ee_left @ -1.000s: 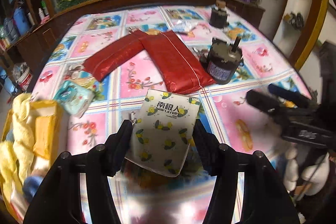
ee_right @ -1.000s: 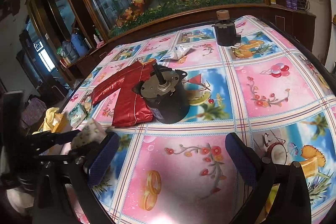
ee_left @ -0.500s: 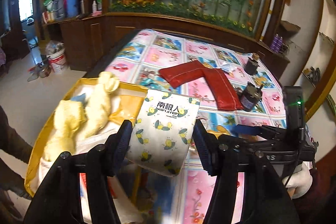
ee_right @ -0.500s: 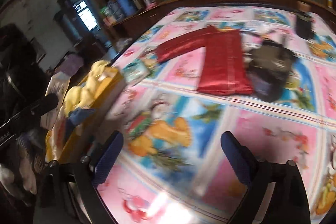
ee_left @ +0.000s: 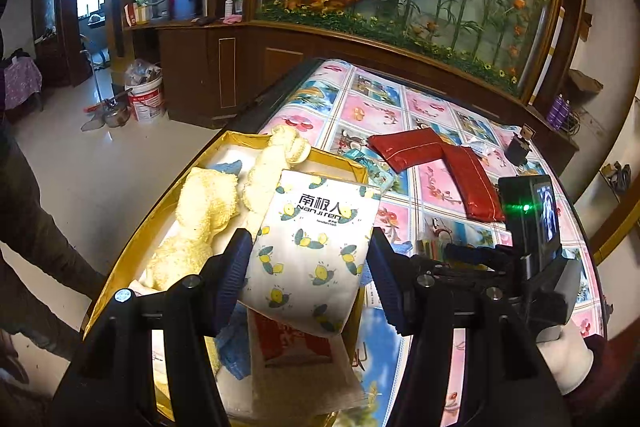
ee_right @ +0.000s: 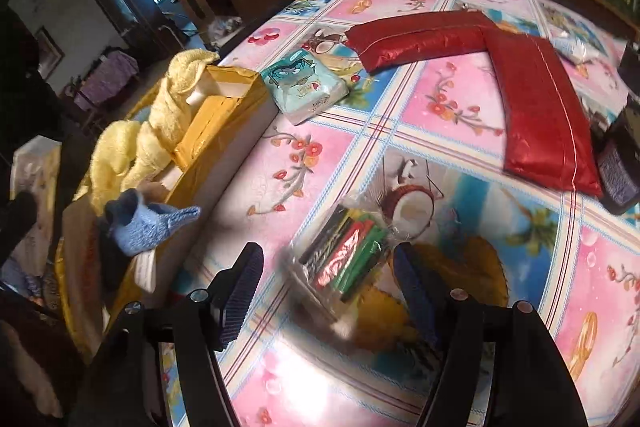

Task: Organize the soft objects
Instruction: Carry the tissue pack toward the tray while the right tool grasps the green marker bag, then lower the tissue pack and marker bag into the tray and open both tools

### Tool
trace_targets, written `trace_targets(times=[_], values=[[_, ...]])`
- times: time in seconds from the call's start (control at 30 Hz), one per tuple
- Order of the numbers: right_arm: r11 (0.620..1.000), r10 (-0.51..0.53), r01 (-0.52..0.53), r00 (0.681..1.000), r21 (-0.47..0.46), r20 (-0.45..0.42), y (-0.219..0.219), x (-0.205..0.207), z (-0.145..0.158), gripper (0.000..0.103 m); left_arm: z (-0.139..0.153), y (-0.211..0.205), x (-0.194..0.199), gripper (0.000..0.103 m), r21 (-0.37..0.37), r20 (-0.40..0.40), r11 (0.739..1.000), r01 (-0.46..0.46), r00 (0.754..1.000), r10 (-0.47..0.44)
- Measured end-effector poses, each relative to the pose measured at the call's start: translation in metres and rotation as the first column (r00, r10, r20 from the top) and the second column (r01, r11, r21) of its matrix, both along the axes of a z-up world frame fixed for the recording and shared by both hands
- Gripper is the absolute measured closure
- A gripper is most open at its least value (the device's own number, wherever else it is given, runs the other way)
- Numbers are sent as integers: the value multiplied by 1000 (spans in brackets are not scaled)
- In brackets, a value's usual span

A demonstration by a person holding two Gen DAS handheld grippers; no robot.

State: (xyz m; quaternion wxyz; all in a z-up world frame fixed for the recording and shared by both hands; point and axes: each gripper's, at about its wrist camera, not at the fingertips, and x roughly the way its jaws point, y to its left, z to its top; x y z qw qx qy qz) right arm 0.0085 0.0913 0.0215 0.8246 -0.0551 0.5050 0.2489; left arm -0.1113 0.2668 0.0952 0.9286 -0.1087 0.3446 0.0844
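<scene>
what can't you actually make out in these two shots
- Left wrist view: the yellow box, its near floor hidden by the lemon-print pack held in the left tongs.
- Right wrist view: the clear bag of coloured sticks between the right tongs is blurred; contact unclear.
- Right wrist view: the dark motor is cut by the right edge.

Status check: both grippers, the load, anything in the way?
Left gripper clamped on lemon-print pack, over yellow box. Right gripper jaws closing around clear packet on table, not yet gripping. Towels fill box.

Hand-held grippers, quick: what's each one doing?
Left hand-held gripper: closed on the lemon-print pack.
Right hand-held gripper: open, just been closing around the plastic bag.
</scene>
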Motion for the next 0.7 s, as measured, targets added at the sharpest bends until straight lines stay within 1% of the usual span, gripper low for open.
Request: trace_targets(times=[0.03,0.07,0.1,0.13,0.17,0.2,0.27,0.37,0.47,0.57,0.7], values=[[999,1,0,1000,-32,26,4,-2,-1,43,-1,1,-1,45,0,1,1000,-3,1000,3],[998,3,0,999,-58,51,6,-4,-2,56,-1,2,-2,45,-2,2,1000,-6,1000,6],[997,6,-1,998,-72,68,6,-7,-2,62,-3,4,-3,45,-6,1,1000,-10,1000,10],[998,12,-8,998,-57,65,2,-8,-1,76,-3,6,-4,45,-9,0,1000,-14,1000,14],[1000,9,-8,999,-31,49,-4,-7,-1,81,-4,8,-5,45,-14,1,1000,-20,1000,20],[1000,6,-5,999,-13,40,-8,-8,0,83,-4,10,-6,45,-16,2,1000,-26,1000,26],[1000,8,-9,1000,29,28,-15,-9,0,86,-2,15,-8,45,-15,4,999,-39,999,39],[998,4,-5,1000,64,16,-24,-13,1,87,0,24,-14,45,-11,10,998,-68,998,68],[995,-14,11,1000,102,24,-34,-17,10,87,-4,33,-16,45,-9,-4,995,-97,995,97],[991,-19,13,999,137,43,-41,-22,27,87,-13,44,-17,45,-15,-30,992,-125,992,125],[983,12,-26,997,181,79,-35,-31,52,87,-25,54,-18,45,-23,-62,988,-153,986,152]])
